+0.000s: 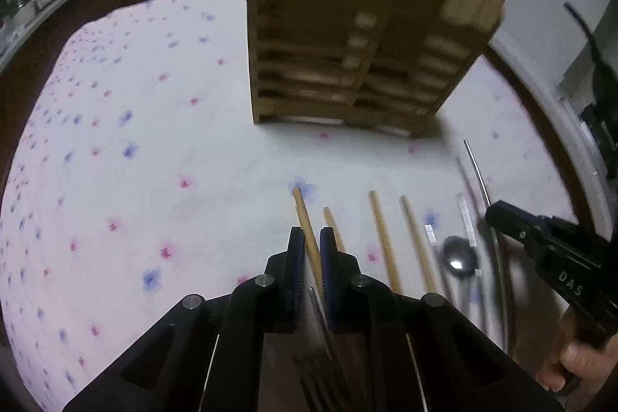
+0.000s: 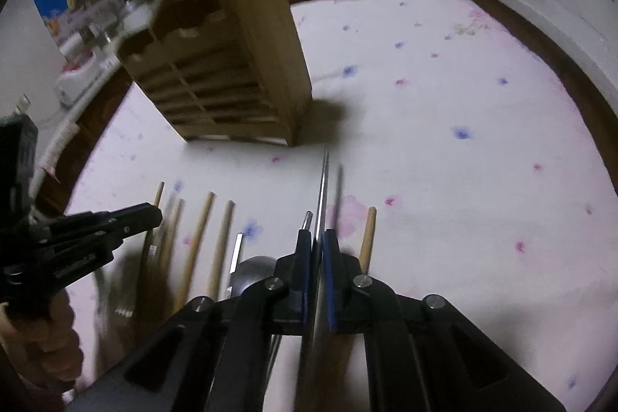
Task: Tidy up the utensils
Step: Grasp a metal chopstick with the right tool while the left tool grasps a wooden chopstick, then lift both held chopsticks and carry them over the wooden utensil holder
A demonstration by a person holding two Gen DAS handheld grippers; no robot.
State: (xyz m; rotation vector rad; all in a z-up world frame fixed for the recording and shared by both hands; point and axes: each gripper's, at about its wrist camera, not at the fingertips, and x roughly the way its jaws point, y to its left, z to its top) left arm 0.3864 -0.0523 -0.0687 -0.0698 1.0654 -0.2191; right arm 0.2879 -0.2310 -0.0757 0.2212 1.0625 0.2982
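Here, in the left wrist view, our left gripper (image 1: 311, 238) pinches a wooden chopstick (image 1: 306, 222) above the flowered cloth (image 1: 154, 141), near the wooden rack (image 1: 309, 26). In the right wrist view, our right gripper (image 2: 317, 242) squeezes a thin metal stick (image 2: 323, 188); more chopsticks (image 2: 201, 230) lie beside it.

surface: floral tablecloth (image 1: 162, 149) | on it: wooden rack (image 1: 347, 37), wooden chopsticks (image 1: 380, 238), spoon (image 1: 457, 257), fork (image 1: 320, 381)
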